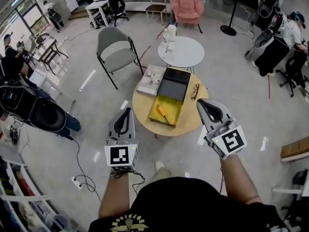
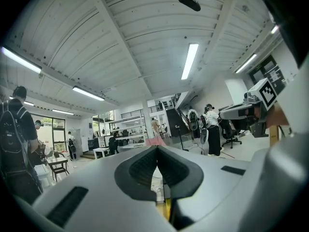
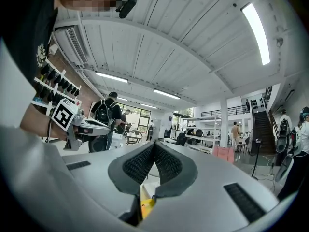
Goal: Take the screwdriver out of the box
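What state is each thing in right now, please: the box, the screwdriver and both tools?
box: open, lid swung back.
screwdriver: lying inside the box, untouched.
left tool: shut, empty.
right tool: shut, empty.

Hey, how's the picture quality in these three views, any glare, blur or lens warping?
Head view: sharp, edges bowed by the wide lens, pale light streaks on the glossy floor. Left gripper view: heavy fisheye, black corners, ceiling strip light blown out. Right gripper view: same warping, black lower corners.
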Demonstrator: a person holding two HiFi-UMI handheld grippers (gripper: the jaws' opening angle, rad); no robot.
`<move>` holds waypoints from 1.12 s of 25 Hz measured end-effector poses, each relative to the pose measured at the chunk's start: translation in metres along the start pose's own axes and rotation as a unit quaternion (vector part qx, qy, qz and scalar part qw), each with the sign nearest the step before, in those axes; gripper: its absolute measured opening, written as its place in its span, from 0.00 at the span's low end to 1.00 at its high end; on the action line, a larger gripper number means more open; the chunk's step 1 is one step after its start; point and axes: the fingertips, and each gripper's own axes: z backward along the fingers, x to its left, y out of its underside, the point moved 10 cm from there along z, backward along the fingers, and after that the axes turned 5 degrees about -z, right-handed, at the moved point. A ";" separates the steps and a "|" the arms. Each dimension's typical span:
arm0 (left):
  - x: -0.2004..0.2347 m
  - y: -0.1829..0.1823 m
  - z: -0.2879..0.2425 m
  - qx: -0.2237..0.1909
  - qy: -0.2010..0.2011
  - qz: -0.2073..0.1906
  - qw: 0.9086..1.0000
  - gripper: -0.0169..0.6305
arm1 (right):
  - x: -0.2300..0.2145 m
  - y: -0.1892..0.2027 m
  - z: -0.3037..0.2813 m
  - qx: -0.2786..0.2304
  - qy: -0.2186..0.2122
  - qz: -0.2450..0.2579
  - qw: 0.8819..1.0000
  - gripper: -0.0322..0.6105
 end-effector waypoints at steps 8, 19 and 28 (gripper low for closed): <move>0.029 0.010 -0.026 0.004 0.005 0.008 1.000 0.05 | -0.005 0.005 -0.031 0.031 0.002 -0.001 1.000 0.07; 0.083 0.018 -0.055 -0.017 0.026 0.012 0.999 0.05 | 0.006 -0.005 -0.080 0.029 0.024 0.010 0.999 0.07; 0.103 0.031 -0.065 -0.023 0.053 0.021 0.998 0.05 | 0.023 -0.005 -0.099 0.040 0.039 0.014 0.998 0.07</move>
